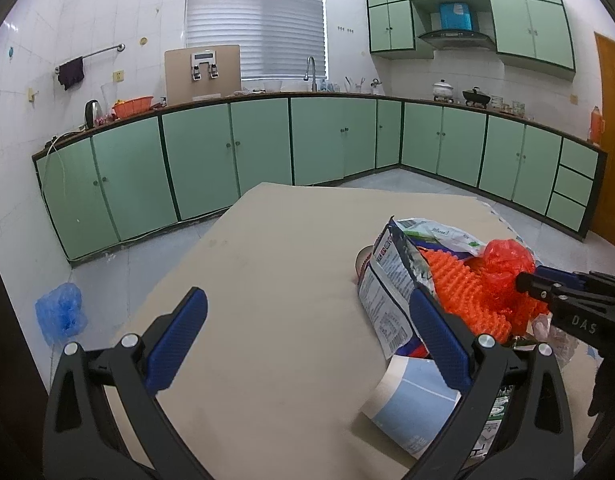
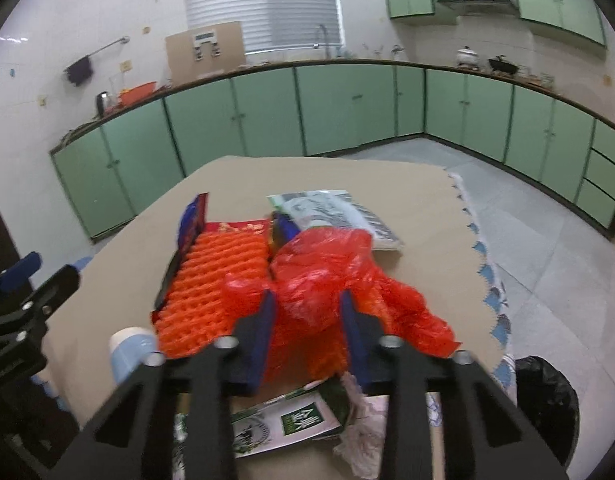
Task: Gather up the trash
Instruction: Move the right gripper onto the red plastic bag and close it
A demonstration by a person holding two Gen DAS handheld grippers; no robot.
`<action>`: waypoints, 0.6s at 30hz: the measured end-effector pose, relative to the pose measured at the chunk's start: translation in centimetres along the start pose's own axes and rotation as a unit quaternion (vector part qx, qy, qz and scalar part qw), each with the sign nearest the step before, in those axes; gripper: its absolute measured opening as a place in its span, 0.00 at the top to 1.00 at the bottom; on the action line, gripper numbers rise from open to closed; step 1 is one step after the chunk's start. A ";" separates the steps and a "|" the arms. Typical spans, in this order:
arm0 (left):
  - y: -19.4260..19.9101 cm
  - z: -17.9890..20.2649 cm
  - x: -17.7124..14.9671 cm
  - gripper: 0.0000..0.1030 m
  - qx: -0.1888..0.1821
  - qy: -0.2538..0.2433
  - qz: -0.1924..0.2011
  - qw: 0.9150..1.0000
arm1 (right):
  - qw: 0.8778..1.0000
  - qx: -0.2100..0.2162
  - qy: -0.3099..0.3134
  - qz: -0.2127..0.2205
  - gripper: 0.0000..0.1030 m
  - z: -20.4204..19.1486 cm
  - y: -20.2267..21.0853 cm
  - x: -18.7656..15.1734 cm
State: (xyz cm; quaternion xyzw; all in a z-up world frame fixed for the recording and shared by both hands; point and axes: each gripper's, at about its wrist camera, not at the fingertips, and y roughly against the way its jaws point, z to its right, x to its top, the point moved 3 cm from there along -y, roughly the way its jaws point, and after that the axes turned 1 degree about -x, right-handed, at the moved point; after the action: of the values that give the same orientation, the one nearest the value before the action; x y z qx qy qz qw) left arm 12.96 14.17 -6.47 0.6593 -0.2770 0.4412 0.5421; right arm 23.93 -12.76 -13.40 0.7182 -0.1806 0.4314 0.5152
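Right gripper (image 2: 307, 308) jaws pinch a crumpled red plastic bag (image 2: 327, 264), hiding its middle. Left gripper (image 1: 307, 332) jaws gape wide over bare tabletop (image 1: 267, 260).

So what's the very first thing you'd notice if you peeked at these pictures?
The bright red plastic bag, bunched on the trash pile on the beige table, with the right gripper pinching it. Right beside it lies an orange foam net. Behind everything, mint-green cabinets line the kitchen walls.
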 end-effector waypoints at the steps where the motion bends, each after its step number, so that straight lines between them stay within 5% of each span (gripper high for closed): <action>1: 0.0 0.0 -0.1 0.05 -0.001 0.000 -0.001 1.000 | 1.000 0.006 0.001 0.001 0.87 0.0 0.3 0.0; 8: -0.3 1.4 0.0 0.05 -0.024 0.000 -0.002 1.000 | 0.998 0.046 -0.023 0.030 0.92 0.6 3.5 0.4; 18: -3.1 5.4 0.9 0.08 -0.044 -0.020 -0.006 0.999 | 0.998 0.021 -0.024 0.051 0.92 1.8 4.9 1.0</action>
State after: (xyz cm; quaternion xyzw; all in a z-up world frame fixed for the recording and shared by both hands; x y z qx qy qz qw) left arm 17.46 9.92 -7.27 0.6451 -0.3029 0.4117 0.5679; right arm 21.83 -16.13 -9.89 0.7289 -0.2197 0.4436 0.4730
